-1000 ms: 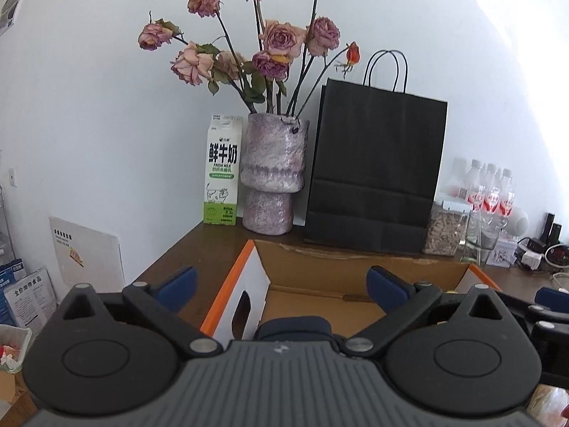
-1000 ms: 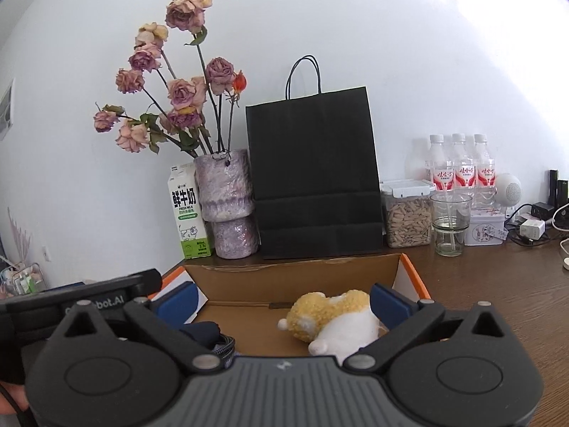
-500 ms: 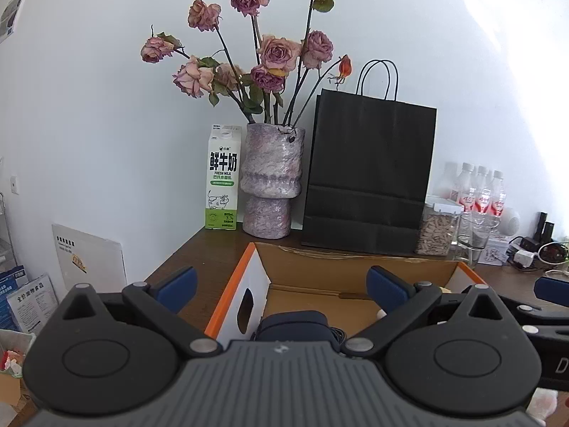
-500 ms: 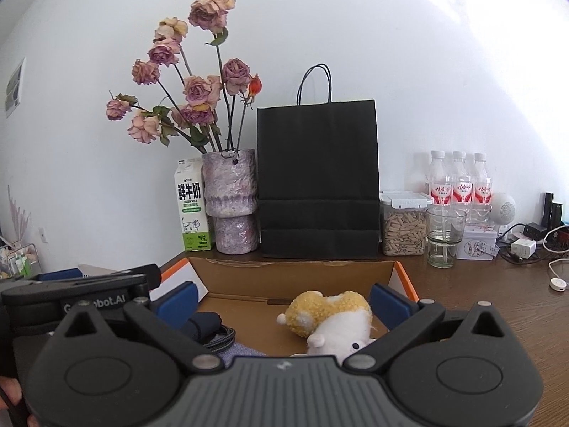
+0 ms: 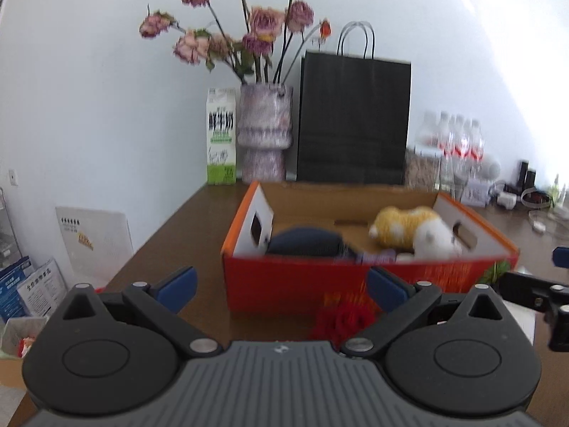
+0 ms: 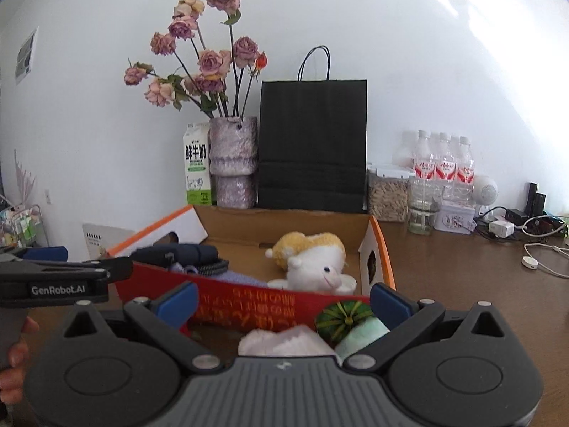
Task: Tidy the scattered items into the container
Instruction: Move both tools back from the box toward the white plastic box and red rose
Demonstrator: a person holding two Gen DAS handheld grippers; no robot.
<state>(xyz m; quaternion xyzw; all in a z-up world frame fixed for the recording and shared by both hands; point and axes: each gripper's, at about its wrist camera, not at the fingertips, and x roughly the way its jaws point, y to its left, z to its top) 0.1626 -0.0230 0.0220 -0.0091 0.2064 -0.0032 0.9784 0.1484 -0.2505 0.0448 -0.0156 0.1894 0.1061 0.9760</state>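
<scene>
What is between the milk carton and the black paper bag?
The purple vase of dried roses stands between the milk carton and the black paper bag, seen clearly in the right wrist view.

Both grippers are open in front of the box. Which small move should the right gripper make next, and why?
Probably lower the right gripper onto the small green striped toy in front of the red cardboard box and close on it. Its fingers stand open and empty, the toy lies outside the box just ahead of them, while the plush toy is already inside.
</scene>
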